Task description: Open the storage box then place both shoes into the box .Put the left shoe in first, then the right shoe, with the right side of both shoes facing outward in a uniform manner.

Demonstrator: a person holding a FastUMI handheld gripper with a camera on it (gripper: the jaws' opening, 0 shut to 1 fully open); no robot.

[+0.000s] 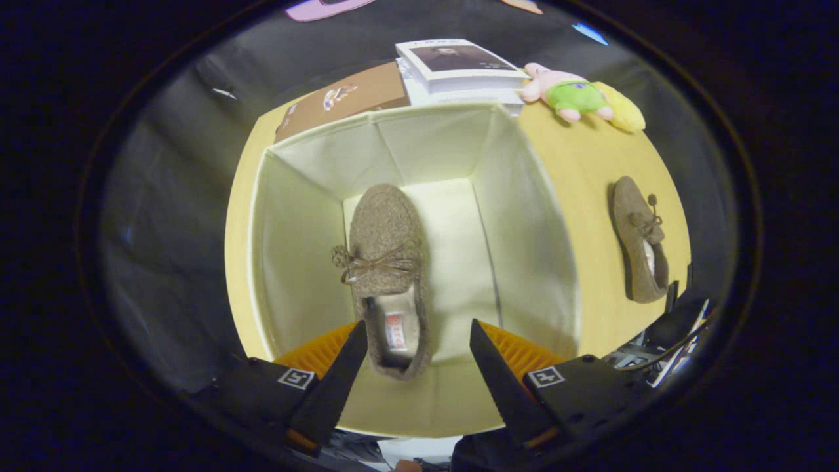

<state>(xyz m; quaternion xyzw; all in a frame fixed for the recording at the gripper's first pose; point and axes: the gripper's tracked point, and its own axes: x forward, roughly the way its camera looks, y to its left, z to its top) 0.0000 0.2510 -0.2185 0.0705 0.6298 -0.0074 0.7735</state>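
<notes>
Gripper jaws spread, empty, over box. Right shoe at 3 o'clock on desk — soft, light; pinch heel collar.

The gripper has two tapered, serrated fingers on black blocks bearing square markers.

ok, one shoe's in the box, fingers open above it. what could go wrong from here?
1. The shoe in the box lies against one wall of the storage box; the free floor beside it looks narrow, so the second may land on top or tilted.
2. The shoe on the table lies near the table's edge; a sloppy grasp could push it off.
3. The gripper is open with the heel between the fingers; closing now could lift it back out.
</notes>
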